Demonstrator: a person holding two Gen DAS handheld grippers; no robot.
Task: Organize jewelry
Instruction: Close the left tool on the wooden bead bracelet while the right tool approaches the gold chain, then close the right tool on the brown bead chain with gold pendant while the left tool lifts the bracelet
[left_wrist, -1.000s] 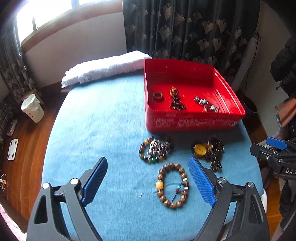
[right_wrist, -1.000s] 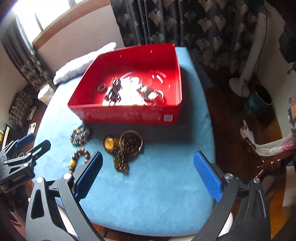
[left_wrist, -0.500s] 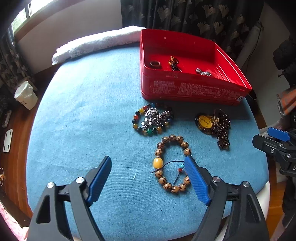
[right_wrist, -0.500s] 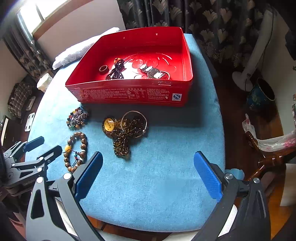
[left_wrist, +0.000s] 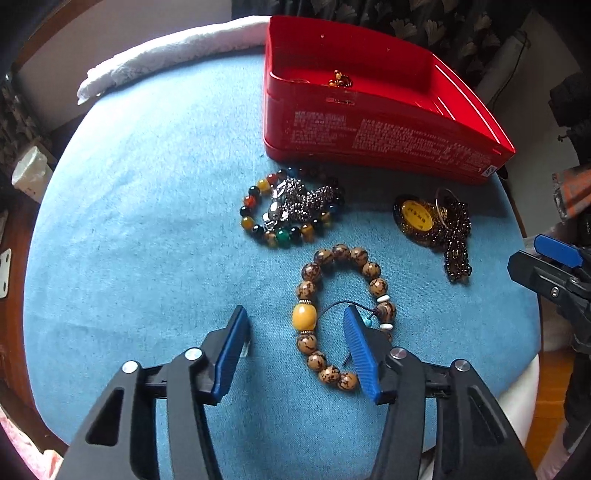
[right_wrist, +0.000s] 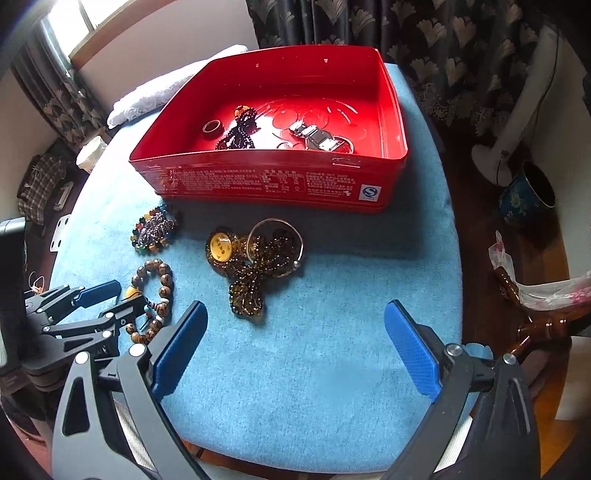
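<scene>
— Blue cloth covers the whole bench (left_wrist: 129, 229), with dark leaf-patterned curtains (right_wrist: 443, 48) across the top of the frame. What's lying on it?

— In the left wrist view, a red tin box (left_wrist: 369, 122) sits upper right. Just below it lies a multicoloured bead bracelet (left_wrist: 258, 221) with a silvery piece heaped on it, and to the right, apart from it, a dark beaded strand with a yellow pendant (left_wrist: 415, 218). Lower centre is a brown wooden-bead bracelet (left_wrist: 332, 314) with one large amber bead.

— And inside the box?

— The right wrist view shows a small ring (right_wrist: 211, 128), a dark bead string (right_wrist: 238, 133) and a metal watch-like band (right_wrist: 317, 138) on its floor.

— The left hand-held gripper (left_wrist: 295, 343)?

— Its jaws have just been closing, half-spread now — they straddle the left side of the wooden-bead bracelet. The right pad sits inside the loop, the left pad outside on bare cloth; neither presses the beads yet, so nothing is grasped.

— The right hand-held gripper (right_wrist: 295, 343)?

— Released, jaws wide over bare cloth at the bottom of its frame, with the dark strand just above it. A white folded towel (left_wrist: 166, 55) lies at upper left.
</scene>
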